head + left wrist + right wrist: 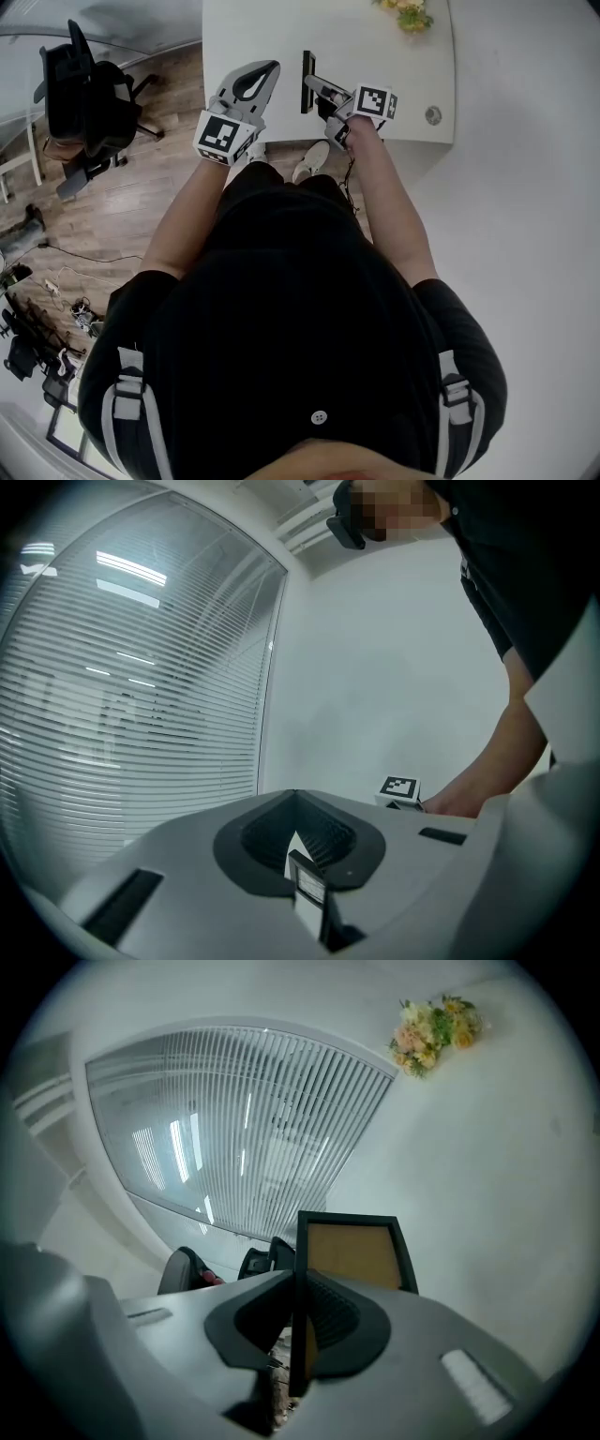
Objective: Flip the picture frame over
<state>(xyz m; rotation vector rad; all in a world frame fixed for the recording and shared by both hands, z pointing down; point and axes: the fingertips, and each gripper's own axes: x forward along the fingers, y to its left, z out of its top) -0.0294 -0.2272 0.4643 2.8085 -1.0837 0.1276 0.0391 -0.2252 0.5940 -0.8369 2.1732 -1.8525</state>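
The right gripper point(319, 86) pinches the frame point(354, 1255) by one edge; it stands on edge over the table point(375, 56), brown back towards that gripper's camera; the left gripper point(270, 67) hovers beside, jaws together, empty; grip firmly, roll the wrist slowly, and lay it flat before releasing.

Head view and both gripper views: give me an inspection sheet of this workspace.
Surface: white table.
Job's things: picture frame, black with a brown panel, held upright over the table.
Clutter: flowers at the far edge; round grommet.
Grippers: right gripper shut on the frame's edge; left gripper shut, nothing in it.
Cables: thin cable on the wooden floor.
Surroundings: office chair; window blinds.
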